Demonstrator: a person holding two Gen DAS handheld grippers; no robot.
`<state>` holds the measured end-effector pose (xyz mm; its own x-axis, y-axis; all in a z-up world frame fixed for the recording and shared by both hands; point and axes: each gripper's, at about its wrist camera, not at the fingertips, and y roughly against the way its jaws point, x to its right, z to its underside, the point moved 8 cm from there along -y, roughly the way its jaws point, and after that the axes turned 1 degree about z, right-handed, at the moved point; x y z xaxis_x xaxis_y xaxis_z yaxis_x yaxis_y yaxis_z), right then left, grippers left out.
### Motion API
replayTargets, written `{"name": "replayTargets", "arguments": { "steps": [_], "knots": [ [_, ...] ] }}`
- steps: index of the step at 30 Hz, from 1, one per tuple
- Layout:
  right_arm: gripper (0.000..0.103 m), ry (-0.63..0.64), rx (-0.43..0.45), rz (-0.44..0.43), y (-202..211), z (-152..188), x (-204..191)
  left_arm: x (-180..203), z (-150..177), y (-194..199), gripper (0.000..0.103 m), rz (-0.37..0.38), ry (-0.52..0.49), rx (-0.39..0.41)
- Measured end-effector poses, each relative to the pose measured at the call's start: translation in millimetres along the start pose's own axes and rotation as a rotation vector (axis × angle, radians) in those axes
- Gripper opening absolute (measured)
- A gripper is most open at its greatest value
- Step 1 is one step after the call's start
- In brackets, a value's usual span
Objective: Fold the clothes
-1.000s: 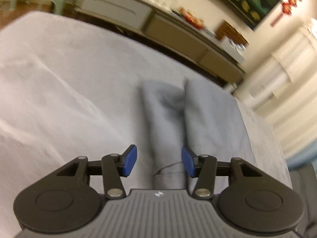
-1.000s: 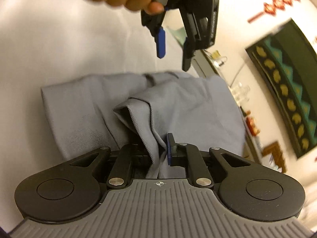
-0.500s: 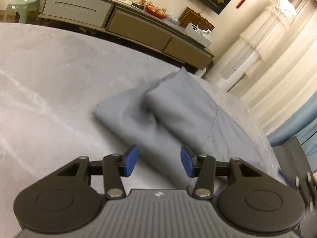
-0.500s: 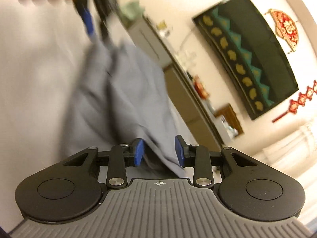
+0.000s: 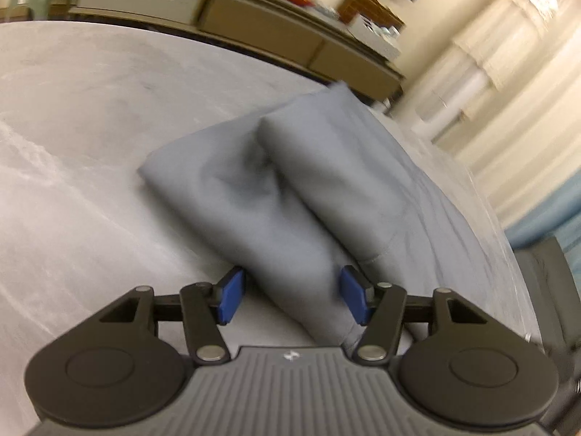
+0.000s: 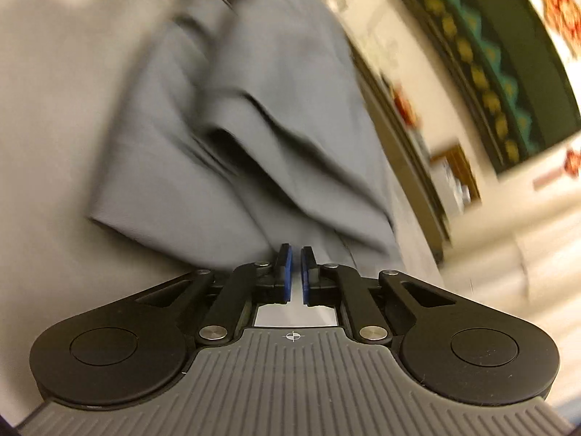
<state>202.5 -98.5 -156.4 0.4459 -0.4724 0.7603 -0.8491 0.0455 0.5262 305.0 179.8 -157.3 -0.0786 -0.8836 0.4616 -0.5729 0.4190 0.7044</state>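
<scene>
Lying bunched on pale bedsheet (image 5: 90, 116): grey garment (image 5: 290, 189). Left gripper (image 5: 292, 299) spread wide, straddling a fold, unclamped. Right gripper (image 6: 295, 276) nearly closed, narrow gap, empty.

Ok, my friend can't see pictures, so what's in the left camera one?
A folded grey cloth lies on a pale grey bed. The left gripper is open, its blue fingers on either side of the cloth's near end. Behind stands a long cabinet against the wall, a bit blurry.

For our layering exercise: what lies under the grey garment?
The garment lies on a pale grey cloth-covered surface, visible all around it. Whatever sits inside its folds is covered.
</scene>
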Motion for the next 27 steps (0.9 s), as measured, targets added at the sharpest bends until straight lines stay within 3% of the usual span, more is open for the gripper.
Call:
{"name": "replayTargets", "arguments": {
  "steps": [1, 3, 5, 8, 10, 11, 13, 15, 16, 17, 23, 27],
  "knots": [
    [0.013, -0.025, -0.021, 0.020, 2.7, 5.8, 11.5, 0.4, -1.6, 3.8, 0.055, -0.005, -0.011, 0.011],
    [0.019, -0.077, 0.043, 0.058, 36.2, -0.9, 22.9, -5.5, -6.3, 13.9, 0.055, -0.023, -0.012, 0.040],
    [0.033, -0.061, 0.145, 0.028, 68.5, -23.2, 9.5, -20.2, -9.4, 21.5, 0.055, -0.042, 0.029, 0.057],
    [0.049, 0.048, 0.227, -0.093, 88.1, -48.0, -48.5, -41.9, -13.0, 26.2, 0.055, -0.057, 0.103, 0.073],
    [0.043, 0.085, 0.209, -0.113, 70.6, -54.8, -70.2, -45.2, -15.5, 16.0, 0.055, -0.040, 0.122, 0.055],
    [0.028, 0.093, 0.194, -0.120, 59.5, -56.7, -77.5, -46.3, -16.7, 9.6, 0.059, -0.039, 0.125, 0.050],
    [0.010, 0.097, 0.169, -0.105, 50.0, -53.8, -77.4, -48.6, -19.9, -1.5, 0.062, -0.043, 0.126, 0.056],
    [0.007, 0.103, 0.138, -0.096, 43.1, -46.1, -73.4, -49.0, -22.7, -2.4, 0.057, -0.037, 0.138, 0.066],
    [0.006, 0.106, 0.122, -0.098, 41.1, -38.7, -67.9, -48.1, -23.5, -2.9, 0.040, -0.042, 0.142, 0.068],
    [0.005, 0.109, 0.106, -0.099, 39.0, -31.2, -62.5, -48.3, -23.0, -4.1, 0.031, -0.091, 0.136, 0.061],
    [0.004, 0.081, 0.023, -0.062, 21.9, 20.0, -27.7, -34.6, -8.4, -8.6, 0.029, -0.128, 0.068, 0.044],
    [0.010, 0.090, 0.022, -0.052, 28.4, 42.9, -16.4, -16.2, -0.4, -1.7, 0.027, -0.084, 0.049, 0.034]
  ]
}}
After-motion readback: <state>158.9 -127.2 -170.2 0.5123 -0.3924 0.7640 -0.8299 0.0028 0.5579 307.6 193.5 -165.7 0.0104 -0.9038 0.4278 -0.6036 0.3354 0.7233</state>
